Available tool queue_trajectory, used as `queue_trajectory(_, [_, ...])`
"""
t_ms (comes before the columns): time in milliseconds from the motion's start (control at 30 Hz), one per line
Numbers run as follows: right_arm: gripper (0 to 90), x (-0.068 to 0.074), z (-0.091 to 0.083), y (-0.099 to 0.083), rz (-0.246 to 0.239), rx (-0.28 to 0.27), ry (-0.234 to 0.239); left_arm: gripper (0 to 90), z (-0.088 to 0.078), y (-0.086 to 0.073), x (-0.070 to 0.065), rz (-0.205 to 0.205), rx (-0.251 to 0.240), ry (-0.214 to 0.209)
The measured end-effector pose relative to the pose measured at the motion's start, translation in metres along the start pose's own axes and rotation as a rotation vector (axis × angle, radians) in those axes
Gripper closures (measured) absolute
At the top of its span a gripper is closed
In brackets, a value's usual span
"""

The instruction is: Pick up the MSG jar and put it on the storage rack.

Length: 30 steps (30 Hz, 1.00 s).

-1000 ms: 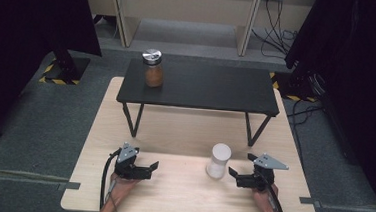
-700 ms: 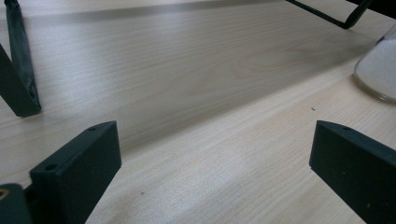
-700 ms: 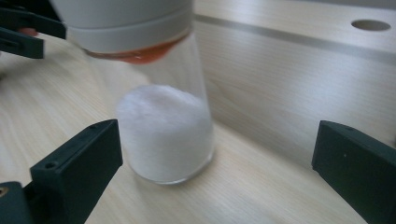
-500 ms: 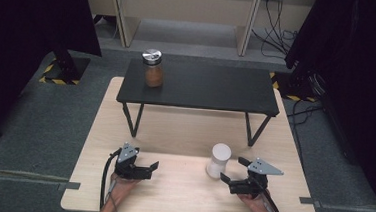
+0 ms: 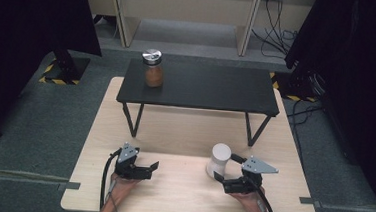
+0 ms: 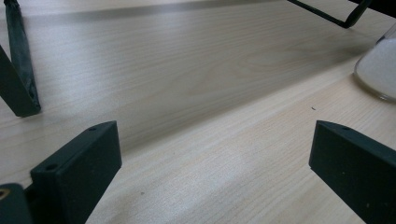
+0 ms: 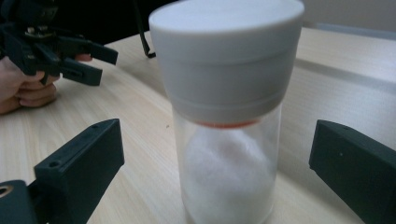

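White-capped jar (image 7: 227,116) upright on wooden table (image 5: 184,136), long axis vertical, cap up.
Right gripper (image 5: 230,169) level, jaws wide apart flanking jar, gripping nothing; left gripper (image 5: 147,169) open, empty, well apart.

From my seat I look down on a light wooden table (image 5: 126,106) standing on grey carpet (image 5: 49,126). A low black stand (image 5: 212,90) sits across its far half. At twelve o'clock, beige cabinets (image 5: 193,6) line the wall, cables (image 5: 277,17) trailing at one o'clock. Dark curtains (image 5: 26,19) hang at ten and two o'clock.
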State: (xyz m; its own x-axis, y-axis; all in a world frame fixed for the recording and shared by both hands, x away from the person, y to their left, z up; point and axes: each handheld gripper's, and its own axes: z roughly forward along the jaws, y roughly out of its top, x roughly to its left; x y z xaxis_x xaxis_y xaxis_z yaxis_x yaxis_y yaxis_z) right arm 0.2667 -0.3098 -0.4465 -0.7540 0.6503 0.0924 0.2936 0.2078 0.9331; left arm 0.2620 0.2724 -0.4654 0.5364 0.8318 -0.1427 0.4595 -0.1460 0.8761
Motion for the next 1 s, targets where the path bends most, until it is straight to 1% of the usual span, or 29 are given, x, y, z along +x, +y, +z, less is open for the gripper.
queue_trajectory(133, [4.9, 0.001, 0.009, 0.004, 0.0, 0.006, -0.004, 1.6, 0.0, 0.0, 0.0, 0.003, 0.0, 0.001])
queue_trajectory(333, [12.0, 0.006, 0.019, 0.004, -0.018, -0.003, -0.024, 1.6, 0.0, 0.0, 0.0, 0.004, 0.001, 0.0])
queue_trajectory(433, [16.8, 0.01, 0.022, 0.006, -0.016, -0.007, -0.042, 1.6, 0.0, 0.0, 0.0, 0.005, 0.002, 0.0])
queue_trajectory(567, [23.0, 0.011, 0.025, 0.007, -0.02, -0.014, -0.052, 1.7, 0.0, 0.0, 0.0, 0.004, 0.002, 0.0])
queue_trajectory(633, [27.7, 0.013, 0.026, 0.008, -0.022, -0.016, -0.061, 1.8, 0.0, 0.0, 0.0, 0.005, 0.002, 0.0])
queue_trajectory(667, [31.5, 0.013, 0.025, 0.007, -0.02, -0.026, -0.066, 1.8, 0.0, 0.0, -0.001, 0.006, 0.002, 0.0])
queue_trajectory(700, [32.9, 0.014, 0.024, 0.006, -0.02, -0.04, -0.067, 1.8, 0.0, 0.0, -0.001, 0.006, 0.003, 0.0])
queue_trajectory(733, [33.3, 0.014, 0.024, 0.007, -0.02, -0.042, -0.066, 1.8, 0.0, 0.001, -0.001, 0.006, 0.003, 0.0])
queue_trajectory(867, [34.7, 0.02, 0.024, 0.011, -0.048, -0.029, -0.092, 1.9, 0.0, 0.001, -0.001, 0.007, 0.003, 0.0])
queue_trajectory(1000, [34.9, 0.022, 0.023, 0.012, -0.041, -0.029, -0.101, 1.9, 0.0, 0.001, -0.001, 0.007, 0.004, 0.0])
